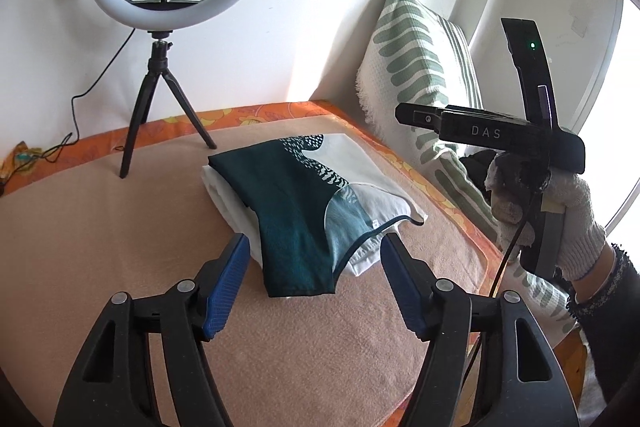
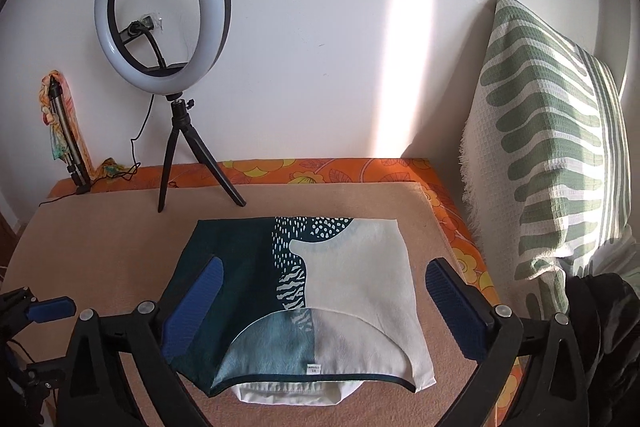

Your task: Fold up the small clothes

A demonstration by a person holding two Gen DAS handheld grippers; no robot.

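Observation:
A folded teal-and-white patterned top [image 2: 304, 287] lies on a folded white garment [image 2: 288, 393], both on the beige blanket [image 2: 104, 247]. In the right wrist view my right gripper [image 2: 325, 263] hovers over the pile, its blue pads [image 2: 456, 307] spread wide on either side and touching nothing. In the left wrist view my left gripper [image 1: 314, 239] stands open just short of the top [image 1: 296, 195], nothing pinched between its pads [image 1: 226, 291]. A gloved hand [image 1: 560, 223] holds the right gripper's black body [image 1: 488, 133] at the right. The left gripper's pad [image 2: 50, 309] shows at the far left.
A ring light on a black tripod [image 2: 160, 11] stands behind the pile near the wall. A green-and-white pillow [image 2: 552, 147] leans at the right, with dark cloth [image 2: 600, 315] below it. A small stand wrapped in colourful cloth [image 2: 64, 131] is at the back left. An orange floral sheet [image 2: 320, 173] edges the blanket.

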